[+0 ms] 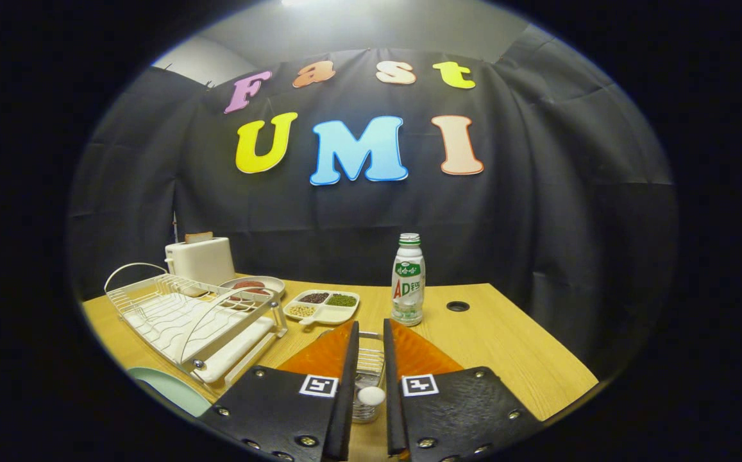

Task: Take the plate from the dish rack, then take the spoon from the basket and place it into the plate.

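Hovering low over the desk [499,340], the tongs [371,378] sit above a small wire basket [369,366], their fingers [347,385] a narrow gap apart. The round white end of the spoon [371,395] shows in that gap, inside the basket; whether both fingers press on it cannot be told. Taking the basket as the landmark: the white dish rack [191,317] lies to its left, with no plate standing in it, and the pale green plate [168,388] rests on the desk at the rack's near corner. Just beyond the basket stand a divided dish of beans [321,305] and an upright bottle [408,279]. Farther back-left, behind the rack, are a toaster [199,258] and a small dish [255,285].
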Tool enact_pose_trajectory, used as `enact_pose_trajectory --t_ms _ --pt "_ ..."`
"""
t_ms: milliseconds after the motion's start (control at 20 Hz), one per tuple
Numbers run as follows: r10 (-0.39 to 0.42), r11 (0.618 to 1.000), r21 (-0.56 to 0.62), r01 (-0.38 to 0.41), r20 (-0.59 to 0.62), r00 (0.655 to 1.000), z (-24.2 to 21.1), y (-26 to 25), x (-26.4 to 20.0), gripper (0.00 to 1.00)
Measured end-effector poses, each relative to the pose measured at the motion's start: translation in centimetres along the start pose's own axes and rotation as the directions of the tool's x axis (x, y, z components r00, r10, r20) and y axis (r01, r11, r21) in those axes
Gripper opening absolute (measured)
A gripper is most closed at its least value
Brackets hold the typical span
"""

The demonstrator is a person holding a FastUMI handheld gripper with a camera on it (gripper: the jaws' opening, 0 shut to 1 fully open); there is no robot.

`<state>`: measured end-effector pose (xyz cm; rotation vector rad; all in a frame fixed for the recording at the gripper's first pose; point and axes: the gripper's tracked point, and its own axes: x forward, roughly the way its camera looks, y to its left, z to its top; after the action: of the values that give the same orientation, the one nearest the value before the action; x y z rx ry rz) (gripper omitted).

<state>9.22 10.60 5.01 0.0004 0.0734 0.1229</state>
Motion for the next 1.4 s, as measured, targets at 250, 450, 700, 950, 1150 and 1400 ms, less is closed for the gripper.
enact_pose_trajectory --t_ms 250,450,700,950,1150,1400 --pt "0.019 1.0 0.009 -0.019 -0.049 0.999 -0.3 1.0 0.8 0.12" --pt "0.022 1.0 0.022 -0.02 -0.074 0.997 1.2 1.3 0.2 0.11" --pt "-0.008 1.0 0.01 0.009 -0.095 0.995 4.1 1.2 -1.6 0.11" --pt "-0.034 0.999 -0.038 0.03 -0.098 0.995 7.5 1.2 -3.6 0.11" --pt "-0.059 0.997 -0.047 0.055 -0.096 0.994 10.3 1.4 -6.2 0.11" --pt "-0.11 0.992 -0.073 0.105 -0.075 0.991 14.0 1.2 -9.4 0.11"
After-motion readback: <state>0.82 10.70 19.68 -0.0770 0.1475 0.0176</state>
